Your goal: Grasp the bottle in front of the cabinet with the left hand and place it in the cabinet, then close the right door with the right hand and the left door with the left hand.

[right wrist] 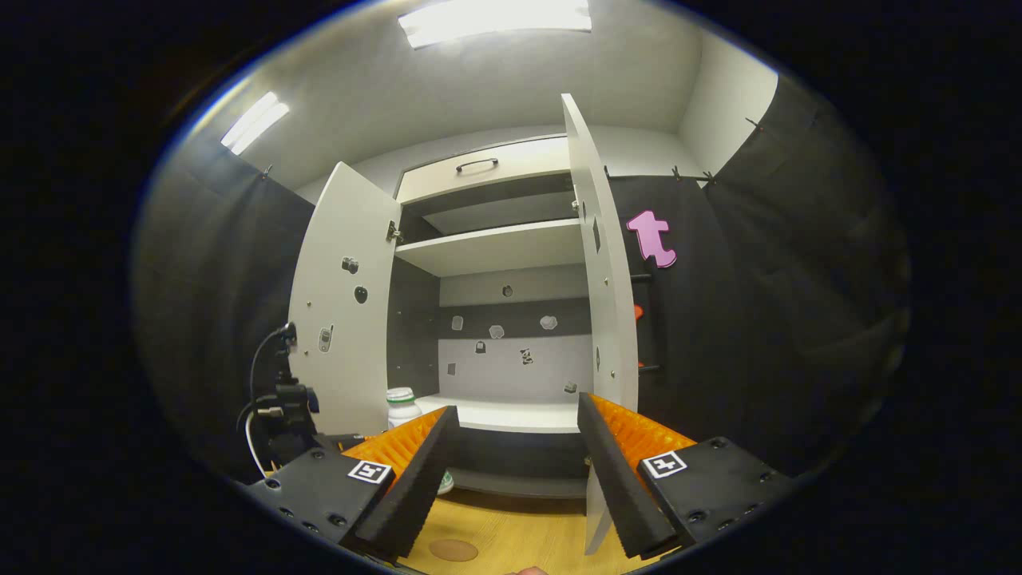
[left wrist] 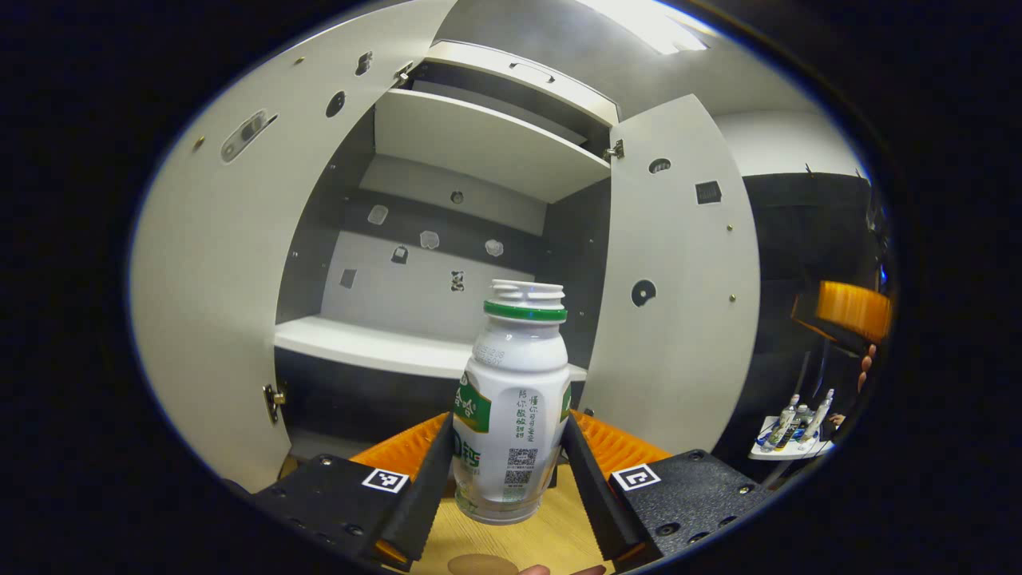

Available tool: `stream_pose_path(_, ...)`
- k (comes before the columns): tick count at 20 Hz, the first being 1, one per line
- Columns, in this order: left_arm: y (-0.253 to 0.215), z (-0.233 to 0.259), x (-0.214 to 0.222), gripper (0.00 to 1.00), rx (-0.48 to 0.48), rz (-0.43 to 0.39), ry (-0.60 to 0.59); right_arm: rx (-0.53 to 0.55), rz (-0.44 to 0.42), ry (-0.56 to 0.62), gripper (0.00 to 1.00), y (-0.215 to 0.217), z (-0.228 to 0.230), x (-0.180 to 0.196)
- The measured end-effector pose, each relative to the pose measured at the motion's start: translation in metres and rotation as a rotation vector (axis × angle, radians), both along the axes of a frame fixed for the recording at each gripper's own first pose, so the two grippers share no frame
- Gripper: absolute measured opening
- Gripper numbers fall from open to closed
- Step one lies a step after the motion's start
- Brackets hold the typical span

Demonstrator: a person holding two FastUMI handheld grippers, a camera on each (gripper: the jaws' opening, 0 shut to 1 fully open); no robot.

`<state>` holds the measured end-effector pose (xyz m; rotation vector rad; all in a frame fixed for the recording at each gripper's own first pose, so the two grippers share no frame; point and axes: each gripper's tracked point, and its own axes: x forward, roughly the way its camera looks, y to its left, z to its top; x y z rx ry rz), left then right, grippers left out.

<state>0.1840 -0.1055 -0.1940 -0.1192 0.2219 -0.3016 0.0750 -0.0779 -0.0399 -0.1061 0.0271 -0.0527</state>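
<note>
A white bottle (left wrist: 515, 399) with a green neck band and no cap stands upright between my left gripper's (left wrist: 509, 431) fingers, which press on both of its sides. It is in front of the open cabinet, below the level of the lower white shelf (left wrist: 375, 343). The left door (left wrist: 215, 303) and right door (left wrist: 679, 303) both stand wide open. In the right gripper view my right gripper (right wrist: 515, 471) is open and holds nothing, facing the cabinet from farther back. There the bottle (right wrist: 402, 403) peeks out beside the left door (right wrist: 343, 319); the right door (right wrist: 607, 303) is seen edge-on.
A wooden table top (right wrist: 511, 535) lies before the cabinet. An upper shelf (left wrist: 487, 144) and a drawer with a handle (right wrist: 477, 166) sit above. A small white stand with several bottles (left wrist: 790, 435) is at the far right, beneath the right gripper (left wrist: 846, 311).
</note>
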Motion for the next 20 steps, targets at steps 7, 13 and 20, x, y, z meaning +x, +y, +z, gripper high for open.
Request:
stream_pose_path(7, 0.002, 0.068, 0.121, 0.78, 0.054, 0.024, -0.030, -0.082, -0.077, 0.014, 0.94, -0.021, 0.000, -0.003)
stream_pose_path(13, 0.002, 0.064, 0.200, 0.78, 0.154, 0.087, -0.035, -0.116, -0.116, 0.011, 0.98, -0.038, 0.004, -0.005)
stream_pose_path(20, 0.010, 0.011, 0.244, 0.79, 0.134, 0.128, 0.059, -0.099, -0.139, 0.053, 0.98, -0.052, -0.007, -0.005)
